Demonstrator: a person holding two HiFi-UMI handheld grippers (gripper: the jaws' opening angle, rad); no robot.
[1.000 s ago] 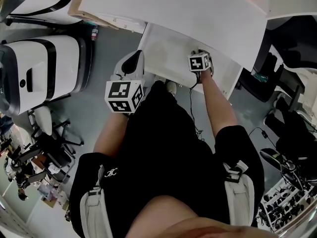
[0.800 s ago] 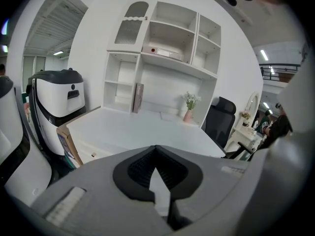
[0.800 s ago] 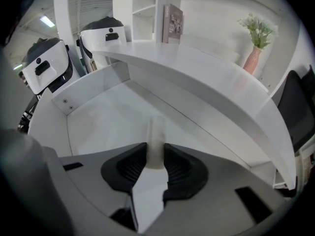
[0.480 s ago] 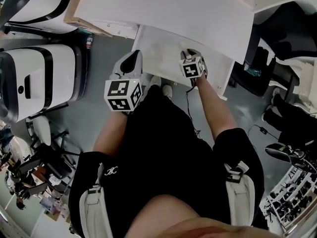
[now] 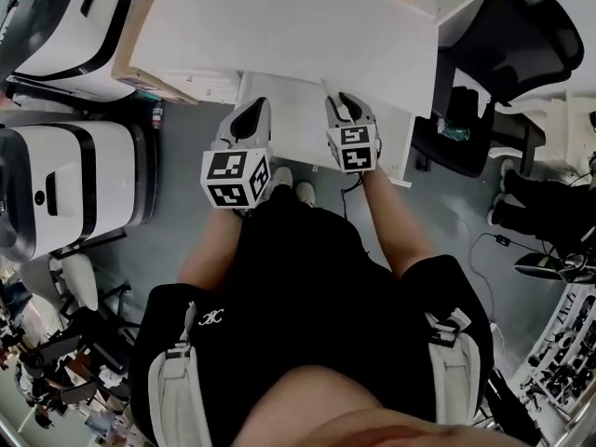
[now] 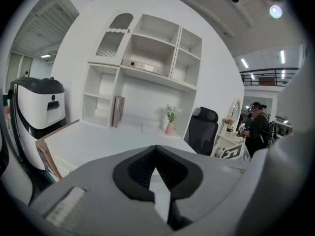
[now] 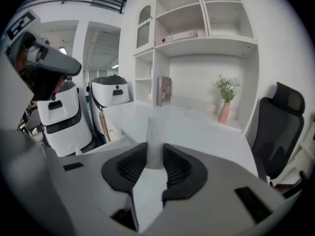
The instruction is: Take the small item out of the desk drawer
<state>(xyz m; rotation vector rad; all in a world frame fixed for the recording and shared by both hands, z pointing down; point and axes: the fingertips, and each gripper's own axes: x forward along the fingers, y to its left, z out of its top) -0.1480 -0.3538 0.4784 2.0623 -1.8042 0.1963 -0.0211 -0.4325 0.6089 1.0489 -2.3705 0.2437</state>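
Recorded right gripper (image 5: 339, 101) nearer the centre of the head view and larger in it than a second ago, when sitting low at the right part of the drawer. Logged left gripper (image 5: 254, 108) almost where it was, just left of centre.

Noted white desk (image 5: 307, 26) across the upper middle of the head view. Noted two big white-and-black machines (image 5: 74, 175) down the left edge and a black office chair (image 5: 507, 35) at upper right.

Noted open white drawer (image 5: 293, 124) under the desk's near edge at frame centre, with both grippers over it.

Saw in the right gripper view a white shelf unit (image 7: 197, 38) along the top, the desk surface below it, and a pink vase (image 7: 224, 113) with a sprig right of centre.

Found right gripper's jaws clenched on the small white item (image 7: 150, 136): pads touching both its sides, item upright at the centre of that view. Placed it over the drawer, high enough that the desk top shows from above behind it.

Found left gripper's jaws pressed together at the tips, nothing between
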